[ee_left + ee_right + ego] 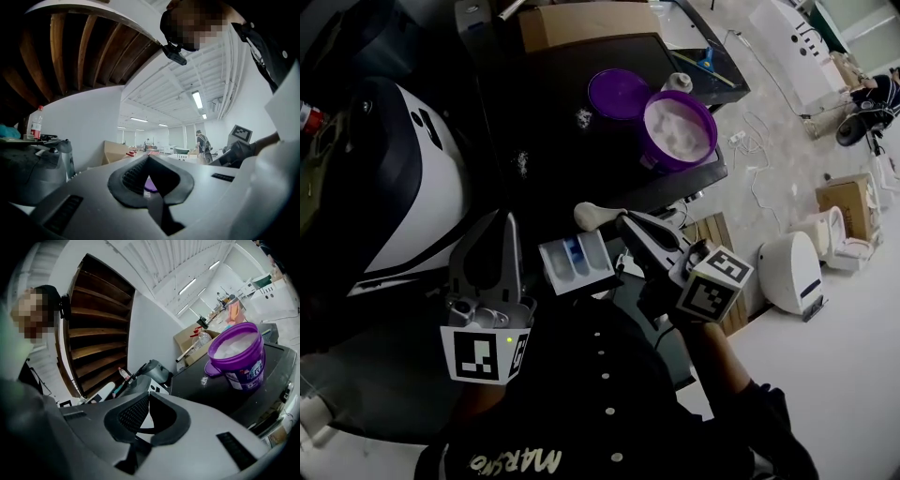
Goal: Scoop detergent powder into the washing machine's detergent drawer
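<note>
At lower left, left gripper (506, 227) closed, empty, just beside drawer (577, 264): stray nudge could jolt drawer or push it in. Drawer pulled out, lying between both grippers. Scoop (596, 216) just past drawer's far edge, seemingly pinched by handle in right gripper (625, 222), jaws fully together. Thin-handle hold may let scoop swivel and dump powder beside drawer; load in scoop not visible. Spilt specks (581, 117) on dark top (562, 145). Bucket (680, 131) open, near that top's right edge: careless arm swing could tip it.
</note>
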Tool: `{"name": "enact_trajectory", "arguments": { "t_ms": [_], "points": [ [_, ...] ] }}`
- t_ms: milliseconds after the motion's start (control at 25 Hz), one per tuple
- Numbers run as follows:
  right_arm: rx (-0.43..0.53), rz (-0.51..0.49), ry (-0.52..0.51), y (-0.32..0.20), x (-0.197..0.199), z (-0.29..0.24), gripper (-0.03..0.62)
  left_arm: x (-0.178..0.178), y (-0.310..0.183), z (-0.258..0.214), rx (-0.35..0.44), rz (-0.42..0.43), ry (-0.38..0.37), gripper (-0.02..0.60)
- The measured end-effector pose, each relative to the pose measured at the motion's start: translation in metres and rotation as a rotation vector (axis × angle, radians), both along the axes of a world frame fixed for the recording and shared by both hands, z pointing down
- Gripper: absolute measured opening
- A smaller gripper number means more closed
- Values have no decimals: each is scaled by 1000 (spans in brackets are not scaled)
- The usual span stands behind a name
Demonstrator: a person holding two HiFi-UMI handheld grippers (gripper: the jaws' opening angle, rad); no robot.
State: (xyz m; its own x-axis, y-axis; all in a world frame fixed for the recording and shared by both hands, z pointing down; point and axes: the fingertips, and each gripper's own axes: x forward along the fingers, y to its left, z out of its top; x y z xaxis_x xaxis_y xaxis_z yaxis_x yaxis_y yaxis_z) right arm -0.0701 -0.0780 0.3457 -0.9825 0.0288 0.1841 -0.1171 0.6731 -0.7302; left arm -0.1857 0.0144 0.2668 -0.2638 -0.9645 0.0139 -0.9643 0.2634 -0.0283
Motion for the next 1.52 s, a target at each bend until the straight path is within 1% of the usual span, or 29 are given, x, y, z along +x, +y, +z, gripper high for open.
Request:
{"name": "enact_trajectory", "arguments": {
  "t_ms": [320, 560, 680, 800, 880, 960, 1080, 1160, 1280, 1400, 1520],
  "points": [
    [-4, -148, 78, 39, -8, 52, 31, -11, 15, 25, -35, -63, 8, 9],
    [-21, -242, 146, 67, -5, 99, 31, -9, 26, 45, -59, -102, 30, 9],
    [-10, -280, 169, 77, -7, 118, 31, -7, 30, 57, -73, -112, 44, 9],
    [26, -338, 160, 88, -9, 132, 31, -4, 35, 67, -88, -127, 59, 9],
    [91, -393, 157, 96, -10, 140, 31, -3, 40, 72, -93, -141, 70, 9],
    [175, -443, 163, 104, -11, 150, 31, -3, 45, 77, -95, -156, 78, 9],
    [269, -497, 165, 114, -17, 158, 31, -4, 53, 88, -109, -177, 94, 9],
    [340, -534, 151, 122, -20, 162, 32, -2, 58, 98, -123, -190, 119, 9],
    [486, -615, 132, 133, -19, 169, 31, 4, 61, 113, -142, -195, 162, 9],
    [645, -718, 151, 142, -16, 179, 31, 7, 63, 123, -152, -199, 174, 9],
    [783, -777, 167, 148, -15, 186, 31, 7, 64, 130, -157, -208, 181, 9]
  ]
}}
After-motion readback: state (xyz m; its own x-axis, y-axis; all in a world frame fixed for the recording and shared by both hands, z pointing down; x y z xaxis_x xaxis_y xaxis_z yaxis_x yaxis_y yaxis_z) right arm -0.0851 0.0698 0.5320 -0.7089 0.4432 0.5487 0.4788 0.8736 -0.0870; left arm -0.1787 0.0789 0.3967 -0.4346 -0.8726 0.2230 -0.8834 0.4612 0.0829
